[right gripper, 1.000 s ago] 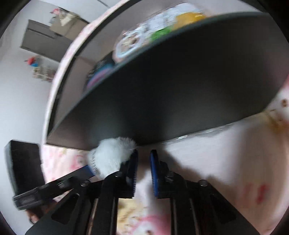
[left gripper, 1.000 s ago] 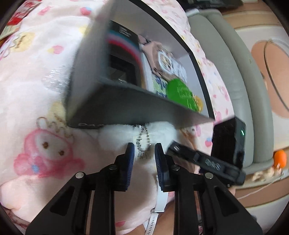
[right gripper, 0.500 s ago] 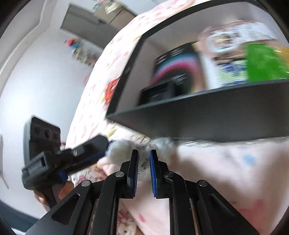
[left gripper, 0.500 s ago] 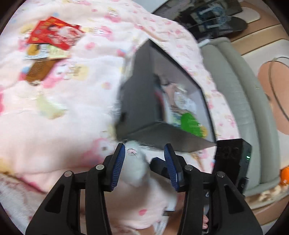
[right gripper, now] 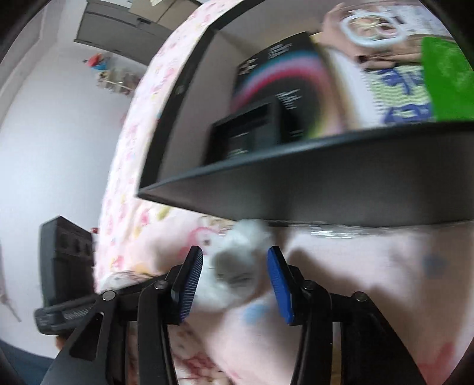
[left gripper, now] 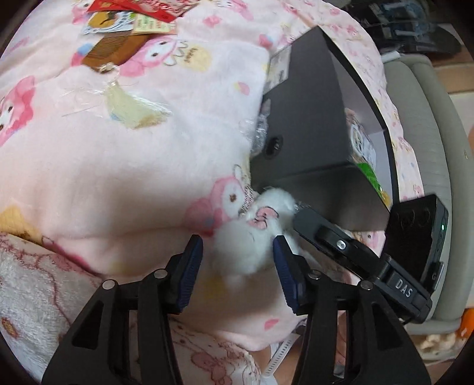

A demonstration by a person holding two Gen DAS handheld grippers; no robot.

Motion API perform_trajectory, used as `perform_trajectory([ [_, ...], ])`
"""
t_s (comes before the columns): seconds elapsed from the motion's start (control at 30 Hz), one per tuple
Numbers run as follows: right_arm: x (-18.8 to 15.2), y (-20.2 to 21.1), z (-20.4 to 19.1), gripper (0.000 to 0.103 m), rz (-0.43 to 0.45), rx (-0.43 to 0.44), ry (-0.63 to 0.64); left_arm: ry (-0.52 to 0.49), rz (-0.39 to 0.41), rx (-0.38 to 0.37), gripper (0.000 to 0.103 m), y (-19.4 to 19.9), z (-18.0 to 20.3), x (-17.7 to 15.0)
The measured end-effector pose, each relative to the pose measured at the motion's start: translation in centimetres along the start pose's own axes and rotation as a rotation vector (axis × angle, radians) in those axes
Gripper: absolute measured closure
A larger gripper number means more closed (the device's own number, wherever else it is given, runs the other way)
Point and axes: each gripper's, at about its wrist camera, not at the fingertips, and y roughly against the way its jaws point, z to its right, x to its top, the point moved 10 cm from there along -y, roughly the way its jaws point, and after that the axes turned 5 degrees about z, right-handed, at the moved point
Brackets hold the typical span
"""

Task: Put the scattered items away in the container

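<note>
A white fluffy plush charm (left gripper: 254,237) with a pink patch and a bead chain lies on the pink blanket against the near wall of a black box (left gripper: 308,124). My left gripper (left gripper: 238,266) is open, its fingers either side of the plush. My right gripper (right gripper: 234,274) is also open around the same plush (right gripper: 237,260), and shows in the left wrist view (left gripper: 340,242) at the right. The box (right gripper: 326,183) holds a black rainbow-striped carton (right gripper: 284,88), a green item (right gripper: 447,80) and printed packets.
Red packets (left gripper: 142,9), a brown wooden comb (left gripper: 115,50) and a pale tassel (left gripper: 130,103) lie on the blanket (left gripper: 118,165) at the far left. A grey sofa edge (left gripper: 429,124) runs behind the box at the right.
Both grippers have opened. The left gripper let go of the plush tag and pulled back; the right opened from shut. The plush now lies between both open pairs of fingers.
</note>
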Motion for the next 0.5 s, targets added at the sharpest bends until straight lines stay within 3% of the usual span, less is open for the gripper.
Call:
perform_trajectory([
  [0.07,-0.1,-0.8,-0.4,0.059,0.012,-0.011,0.059,-0.036,0.0,-0.012,0.063,-0.3,0.7,-0.1],
  [0.13,-0.7,-1.1,-0.2,0.078,0.0,-0.058,0.094,-0.082,0.028,0.021,0.065,-0.6,1.0,0.0],
  [0.2,-0.8,-0.5,0.3,0.084,0.002,-0.05,0.075,-0.116,0.06,0.022,0.067,-0.7,1.5,0.4],
  [0.3,-1.4,1.8,0.7,0.088,0.021,-0.001,0.022,-0.119,0.108,0.0,0.068,-0.3,1.7,1.4],
  [0.43,-3.5,4.4,0.2,0.089,-0.013,0.037,0.03,-0.049,0.14,0.033,0.068,-0.2,0.6,1.7],
  [0.5,-2.6,5.6,0.1,0.089,0.03,0.029,0.025,-0.026,0.158,0.01,0.066,1.2,-0.6,1.3],
])
